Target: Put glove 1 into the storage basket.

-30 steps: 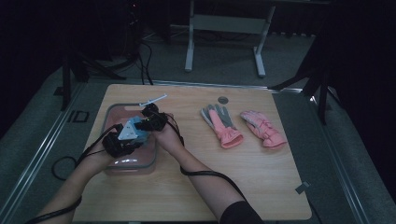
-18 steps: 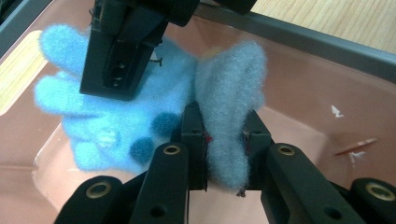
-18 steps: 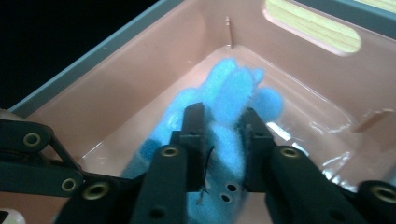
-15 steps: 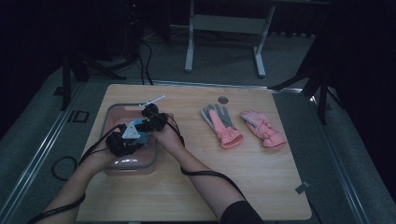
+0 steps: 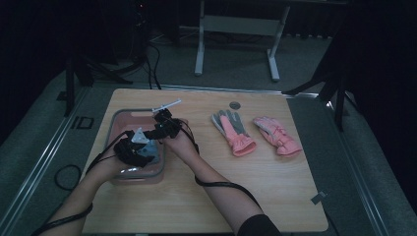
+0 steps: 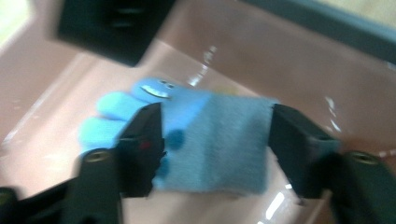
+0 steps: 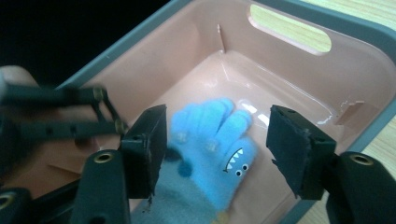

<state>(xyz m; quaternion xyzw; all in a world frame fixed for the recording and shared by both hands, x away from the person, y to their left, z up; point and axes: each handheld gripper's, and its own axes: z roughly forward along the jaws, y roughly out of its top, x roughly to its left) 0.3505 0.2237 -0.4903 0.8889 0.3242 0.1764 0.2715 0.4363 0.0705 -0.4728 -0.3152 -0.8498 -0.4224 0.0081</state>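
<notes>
Wooden table, dark room; both jaws just opened, released around blue glove in pink bin.

blue glove: light blue fingers, darker blue dots, grey-blue cuff, small monster face print with white teeth; bin: pink inside, grey rim; grippers' pads: black; pair of gloves on table: pink with grey palms; table: light wood grain; cables: black; floor around table: grey; frame legs behind table: white
</notes>
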